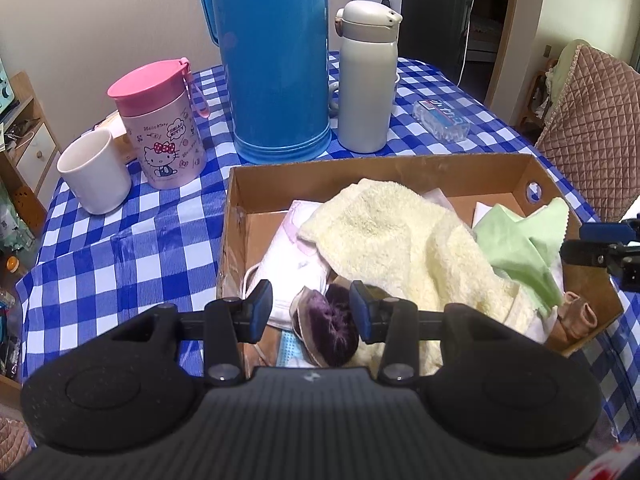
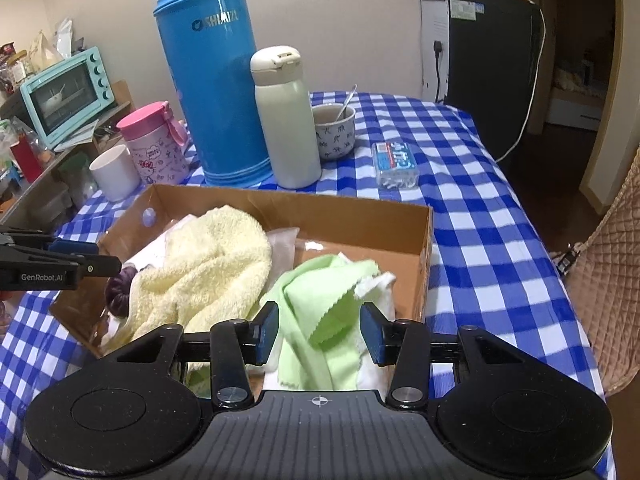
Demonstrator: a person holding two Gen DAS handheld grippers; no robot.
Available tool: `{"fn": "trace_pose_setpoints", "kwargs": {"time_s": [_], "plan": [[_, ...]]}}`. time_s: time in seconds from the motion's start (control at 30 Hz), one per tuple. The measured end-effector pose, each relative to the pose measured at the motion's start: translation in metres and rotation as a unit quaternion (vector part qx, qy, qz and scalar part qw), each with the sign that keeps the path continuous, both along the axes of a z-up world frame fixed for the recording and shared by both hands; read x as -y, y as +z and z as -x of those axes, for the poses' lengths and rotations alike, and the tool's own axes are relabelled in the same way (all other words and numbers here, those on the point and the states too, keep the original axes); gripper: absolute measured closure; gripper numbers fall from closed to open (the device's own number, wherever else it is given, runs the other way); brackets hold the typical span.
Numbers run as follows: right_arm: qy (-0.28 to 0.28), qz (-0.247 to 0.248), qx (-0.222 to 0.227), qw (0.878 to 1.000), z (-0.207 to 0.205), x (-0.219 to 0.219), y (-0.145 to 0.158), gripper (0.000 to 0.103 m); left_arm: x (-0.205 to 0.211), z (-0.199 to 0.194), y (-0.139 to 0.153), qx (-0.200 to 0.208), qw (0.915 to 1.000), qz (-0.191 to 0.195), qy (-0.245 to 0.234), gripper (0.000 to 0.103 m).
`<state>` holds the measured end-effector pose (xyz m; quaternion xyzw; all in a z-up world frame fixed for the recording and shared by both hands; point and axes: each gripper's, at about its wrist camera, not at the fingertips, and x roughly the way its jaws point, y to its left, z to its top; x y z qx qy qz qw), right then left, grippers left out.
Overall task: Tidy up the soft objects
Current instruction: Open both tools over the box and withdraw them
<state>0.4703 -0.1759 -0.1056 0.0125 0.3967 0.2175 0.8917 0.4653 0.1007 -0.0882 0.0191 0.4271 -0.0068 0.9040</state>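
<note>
The left gripper (image 1: 311,312) is level, its jaws spread wide, blue pads facing each other and pointing to 12 o'clock. The right gripper (image 2: 319,334) is posed the same way, jaws parted. In each wrist view the other gripper shows side-on at the frame edge.

left wrist — close over box's (image 1: 420,172) left end | right wrist — right end | both share box, flasks

yellow towel (image 1: 400,240) hides most of the pink-white cloth (image 1: 294,248); blue thermos (image 1: 272,60) top cut off in the left wrist view.
</note>
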Motion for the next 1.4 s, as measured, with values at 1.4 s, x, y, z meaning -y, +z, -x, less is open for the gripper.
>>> {"fn": "trace_pose_setpoints", "kwargs": {"time_s": [1.4], "plan": [[-0.004, -0.048, 0.008, 0.999, 0.146, 0.031, 0.093, 0.038, 0.040, 0.160, 0.107, 0.056, 0.9978, 0.028, 0.021, 0.050]]}}
